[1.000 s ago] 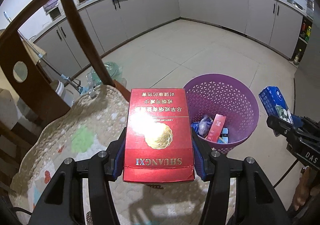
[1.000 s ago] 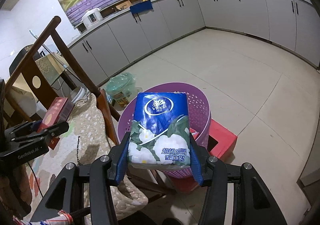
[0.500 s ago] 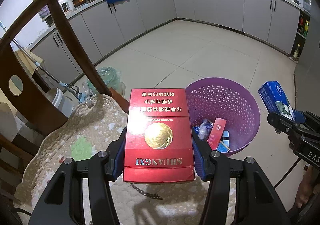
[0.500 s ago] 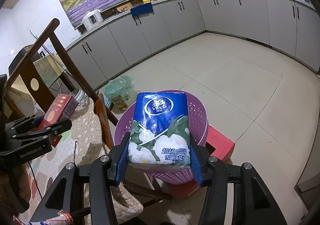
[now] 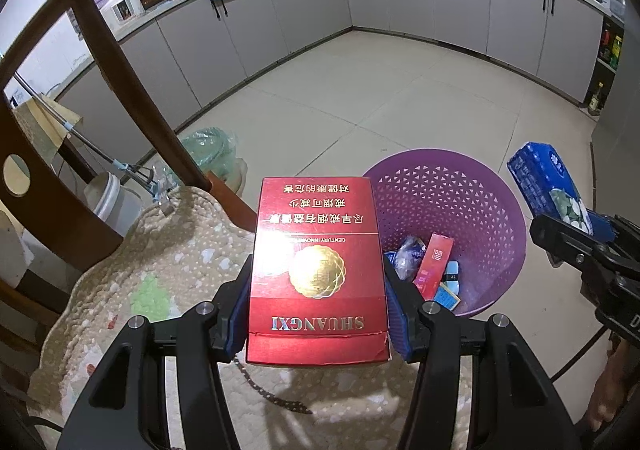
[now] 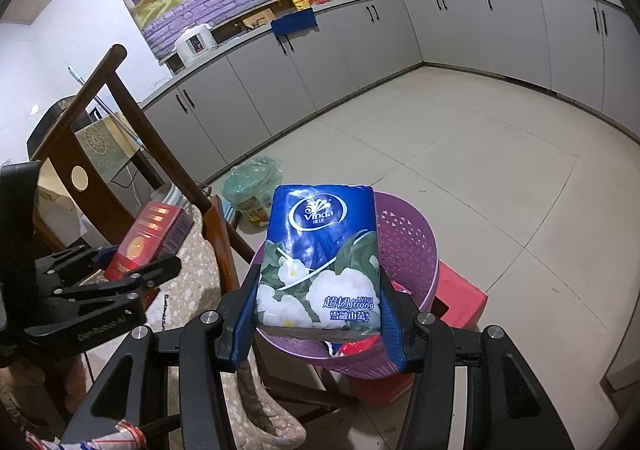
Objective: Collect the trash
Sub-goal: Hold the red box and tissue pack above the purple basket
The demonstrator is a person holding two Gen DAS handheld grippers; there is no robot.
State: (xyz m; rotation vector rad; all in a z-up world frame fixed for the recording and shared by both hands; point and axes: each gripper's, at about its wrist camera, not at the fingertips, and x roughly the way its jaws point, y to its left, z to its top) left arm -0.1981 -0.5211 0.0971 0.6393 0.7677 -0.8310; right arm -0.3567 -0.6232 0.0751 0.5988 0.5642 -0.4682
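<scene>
My left gripper (image 5: 318, 314) is shut on a red Shuangxi carton (image 5: 316, 266), held above the cushioned chair seat (image 5: 160, 270), just left of the purple basket (image 5: 452, 190). The basket holds several wrappers and small boxes. My right gripper (image 6: 318, 310) is shut on a blue Vinda tissue pack (image 6: 320, 254), hanging over the purple basket (image 6: 404, 234). From the left wrist view the tissue pack (image 5: 548, 182) shows at the right, beside the basket. From the right wrist view the red carton (image 6: 148, 234) and left gripper (image 6: 120, 270) show at the left.
A wooden chair back (image 5: 120, 62) rises at the left. The basket stands on a red stool (image 6: 456, 294). A green plastic bag (image 5: 212, 154) and a white bucket (image 5: 108, 198) sit on the tiled floor. Grey kitchen cabinets (image 5: 400, 2) line the far walls.
The left gripper with the red carton has shifted slightly toward the basket and lower. The right gripper and tissue pack have stayed almost still over the basket.
</scene>
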